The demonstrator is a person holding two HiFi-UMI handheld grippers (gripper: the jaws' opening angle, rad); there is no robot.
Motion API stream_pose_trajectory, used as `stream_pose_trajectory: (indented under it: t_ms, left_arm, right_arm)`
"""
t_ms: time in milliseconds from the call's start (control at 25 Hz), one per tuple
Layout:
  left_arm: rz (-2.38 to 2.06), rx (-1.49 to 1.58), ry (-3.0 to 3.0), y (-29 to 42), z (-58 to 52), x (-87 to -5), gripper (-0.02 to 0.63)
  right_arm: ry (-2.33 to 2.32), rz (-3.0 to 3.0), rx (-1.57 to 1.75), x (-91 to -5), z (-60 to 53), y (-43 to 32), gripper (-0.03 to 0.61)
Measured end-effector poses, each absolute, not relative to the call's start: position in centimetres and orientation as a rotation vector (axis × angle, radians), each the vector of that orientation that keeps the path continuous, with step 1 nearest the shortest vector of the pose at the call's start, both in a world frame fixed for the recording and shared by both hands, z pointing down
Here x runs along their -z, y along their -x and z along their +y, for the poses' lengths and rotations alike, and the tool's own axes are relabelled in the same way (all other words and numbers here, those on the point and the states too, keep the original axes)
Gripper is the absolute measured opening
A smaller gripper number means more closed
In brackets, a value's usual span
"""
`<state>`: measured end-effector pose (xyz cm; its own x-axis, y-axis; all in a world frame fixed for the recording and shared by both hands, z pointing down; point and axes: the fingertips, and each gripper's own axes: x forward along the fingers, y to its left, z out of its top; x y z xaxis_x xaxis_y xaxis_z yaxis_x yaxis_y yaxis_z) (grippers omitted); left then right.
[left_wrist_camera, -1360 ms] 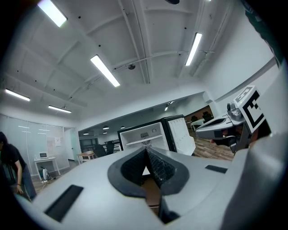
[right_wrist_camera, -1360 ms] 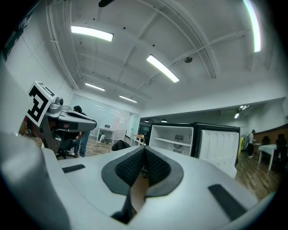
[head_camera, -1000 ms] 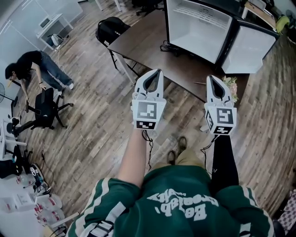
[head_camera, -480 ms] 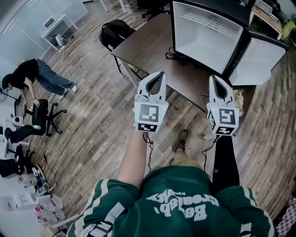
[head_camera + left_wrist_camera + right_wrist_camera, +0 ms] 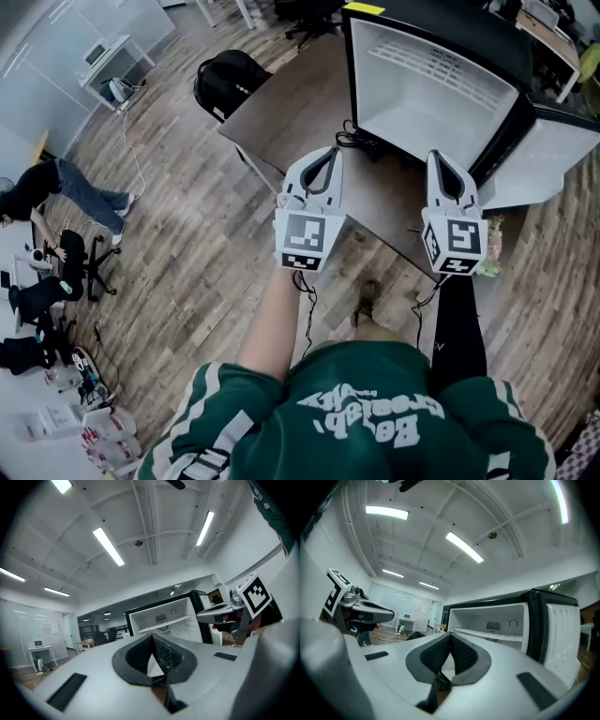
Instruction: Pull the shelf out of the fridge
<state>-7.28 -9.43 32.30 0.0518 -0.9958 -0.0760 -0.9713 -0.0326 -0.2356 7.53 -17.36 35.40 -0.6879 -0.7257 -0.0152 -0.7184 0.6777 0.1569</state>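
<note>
Both grippers have come closer to the fridge point(image 5: 431, 94) since the earlier frames. It fills more of the head view now, and the table point(image 5: 281, 112) it stands on has slid in under the jaw tips, where a moment ago there was bare floor beneath them. The left gripper point(image 5: 326, 155) and the right gripper point(image 5: 437, 157) are held side by side, level, both aimed at the open cabinet. Each has its jaws pressed together with nothing between the pads, as each gripper's own view shows plainly. The fridge door point(image 5: 553, 164) hangs swung wide beyond the right gripper's outer side, so the way in is clear. The shelf point(image 5: 486, 633) still sits in its place inside — a pale slab across the upper part of the cabinet, straight ahead of both grippers and slightly above the right one's tips, well apart from either. So this looks like the approach, with the pull itself not begun. The gap has to be closed further, and at least one gripper will probably need to spread its jaws before it can take the shelf's front edge.
</note>
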Motion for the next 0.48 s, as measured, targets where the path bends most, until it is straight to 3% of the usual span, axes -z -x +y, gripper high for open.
stream_pose_trajectory:
  t_ms: [480]
  left_arm:
    - [1.937,0.172,2.144,7.8,-20.8,-32.2,0.015]
  right_arm:
    - [-1.292,-2.796,0.254,-35.1,-27.3,-6.5,0.009]
